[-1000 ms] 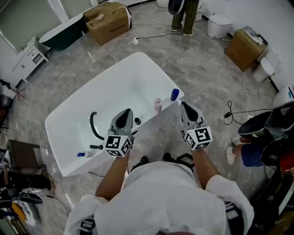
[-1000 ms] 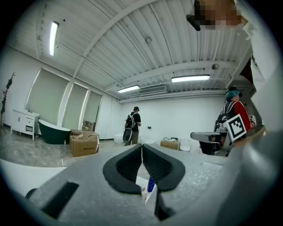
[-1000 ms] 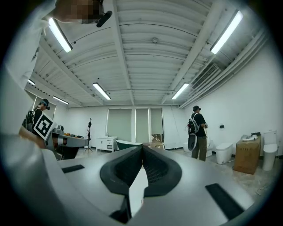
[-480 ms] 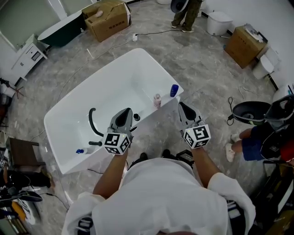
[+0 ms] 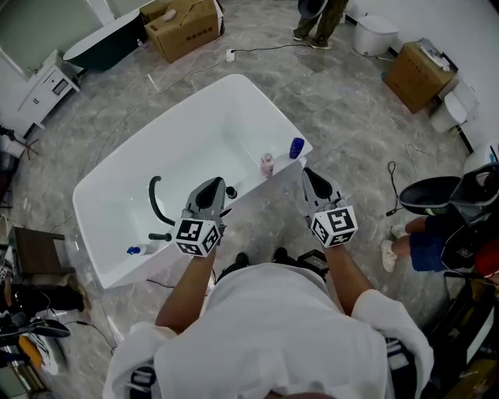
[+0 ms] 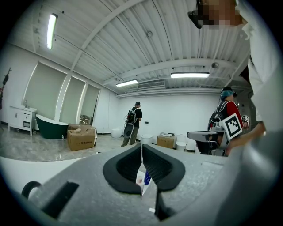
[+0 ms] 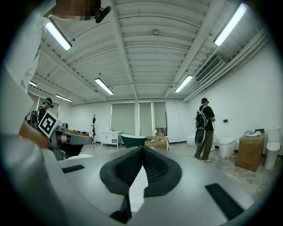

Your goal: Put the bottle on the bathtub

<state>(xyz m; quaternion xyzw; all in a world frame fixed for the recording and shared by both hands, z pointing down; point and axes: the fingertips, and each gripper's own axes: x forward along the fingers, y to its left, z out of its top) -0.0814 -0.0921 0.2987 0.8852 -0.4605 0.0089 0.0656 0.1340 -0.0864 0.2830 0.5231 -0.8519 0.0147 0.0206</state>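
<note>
A pink bottle (image 5: 267, 164) and a blue bottle (image 5: 296, 148) stand upright on the near right rim of the white bathtub (image 5: 117, 187). My left gripper (image 5: 211, 189) hovers over the tub's near rim, left of the bottles, shut and holding nothing. My right gripper (image 5: 315, 181) is just outside the tub, below the blue bottle, also shut and holding nothing. In the left gripper view the jaws (image 6: 141, 146) meet at the tips, and both bottles, pink (image 6: 139, 178) and blue (image 6: 147, 177), peek through the gap below them. The right gripper view shows its jaws (image 7: 142, 148) touching, with white tub behind.
A black curved faucet (image 5: 156, 204) and a small blue item (image 5: 134, 251) are at the tub's left end. Cardboard boxes (image 5: 183, 27) (image 5: 417, 74), a toilet (image 5: 374, 35), a dark green tub (image 5: 101, 48) and a standing person (image 5: 316, 19) ring the floor. Another person (image 5: 444, 234) is at the right.
Both grippers stay shut and side by side. The tub and bottles have drifted slightly up in the head view; the person at the right has shifted.
</note>
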